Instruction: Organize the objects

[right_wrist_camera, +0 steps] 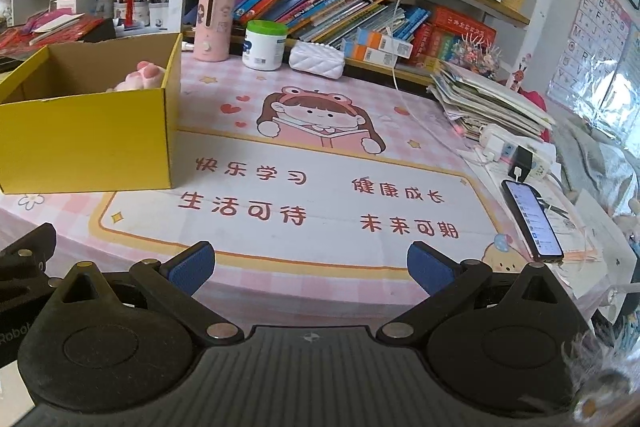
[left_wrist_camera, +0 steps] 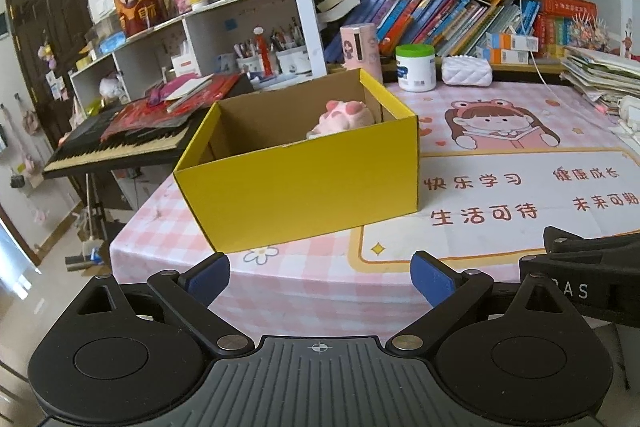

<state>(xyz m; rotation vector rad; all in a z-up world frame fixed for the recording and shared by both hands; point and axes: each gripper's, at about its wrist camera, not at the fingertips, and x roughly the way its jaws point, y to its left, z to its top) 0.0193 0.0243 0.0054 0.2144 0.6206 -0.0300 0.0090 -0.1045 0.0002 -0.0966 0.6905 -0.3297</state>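
Cardboard box (left_wrist_camera: 296,183), perhaps plush toy (left_wrist_camera: 344,117) inside

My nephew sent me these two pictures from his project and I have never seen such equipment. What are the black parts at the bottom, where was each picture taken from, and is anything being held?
The black parts are hand-held grippers, one in each of a person's hands, each with two blue-padded fingers and a wide-angle camera looking forward. One picture comes from the left gripper, the other from the right gripper. Both are open and hold nothing. Ahead lies a table with a pink checked cartoon mat. On it stands an open yellow cardboard box with a pink plush toy inside. Farther back stand a white jar with a green lid and a quilted white pouch; a lit smartphone lies to the right.
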